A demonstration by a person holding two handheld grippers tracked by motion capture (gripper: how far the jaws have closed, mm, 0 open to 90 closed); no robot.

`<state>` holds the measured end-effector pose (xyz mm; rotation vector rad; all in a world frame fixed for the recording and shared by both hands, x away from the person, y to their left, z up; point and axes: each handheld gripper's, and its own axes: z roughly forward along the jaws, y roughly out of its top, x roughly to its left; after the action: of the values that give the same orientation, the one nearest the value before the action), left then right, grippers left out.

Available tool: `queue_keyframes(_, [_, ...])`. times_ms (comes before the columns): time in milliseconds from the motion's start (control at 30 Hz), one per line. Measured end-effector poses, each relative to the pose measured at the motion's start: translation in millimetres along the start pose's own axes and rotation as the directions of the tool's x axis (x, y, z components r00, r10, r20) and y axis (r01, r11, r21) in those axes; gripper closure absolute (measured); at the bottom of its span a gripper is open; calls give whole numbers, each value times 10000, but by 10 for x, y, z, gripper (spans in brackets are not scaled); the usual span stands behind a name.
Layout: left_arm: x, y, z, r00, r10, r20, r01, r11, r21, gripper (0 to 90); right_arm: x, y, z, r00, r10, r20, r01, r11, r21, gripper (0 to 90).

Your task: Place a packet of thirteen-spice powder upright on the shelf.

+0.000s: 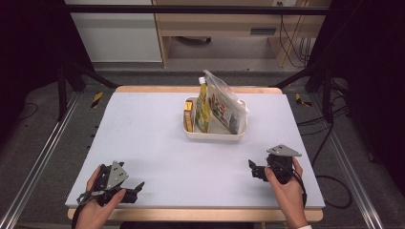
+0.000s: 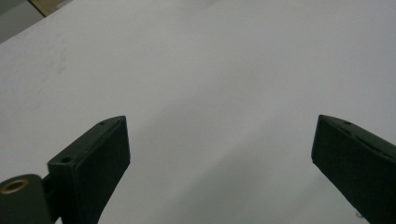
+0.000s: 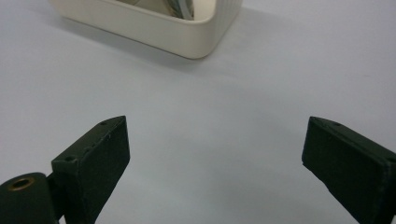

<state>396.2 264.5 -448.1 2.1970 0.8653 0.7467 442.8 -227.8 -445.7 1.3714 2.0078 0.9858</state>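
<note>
Right now I have both tools resting low at my edge of the pale grey table top (image 1: 153,138), one at each near corner, and neither is carrying anything. My left gripper (image 1: 136,187) sits at the near left, its two black jaws spread wide over bare surface in the left gripper view, with nothing between them. My right gripper (image 1: 251,167) is at the near right, jaws likewise standing well apart, and its own view looks across open table toward the near corner of the cream rectangular plastic tub (image 3: 187,37).

That tub (image 1: 215,134) stands well apart from both hands, a little beyond the middle of the table. In it, packed upright side by side, are a small orange-and-yellow carton (image 1: 189,116) at the left, a tall yellow-green pouch with a white cap (image 1: 203,107) beside it, and a clear plastic bag of printed packets (image 1: 224,102) leaning toward the right wall. Standing them on end keeps their tops exposed above the rim, which I judge makes each easy to pinch from above.

I read the wide jaws and parked hands as a ready stance, with the right gripper the better aimed to reach the tub first.
</note>
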Motion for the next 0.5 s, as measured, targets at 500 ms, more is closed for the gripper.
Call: queue_keyframes(500, [14, -9, 2, 9999, -45, -91, 46, 10000, 80, 40, -194, -144, 105, 9982, 536, 266, -535, 9986, -55, 78])
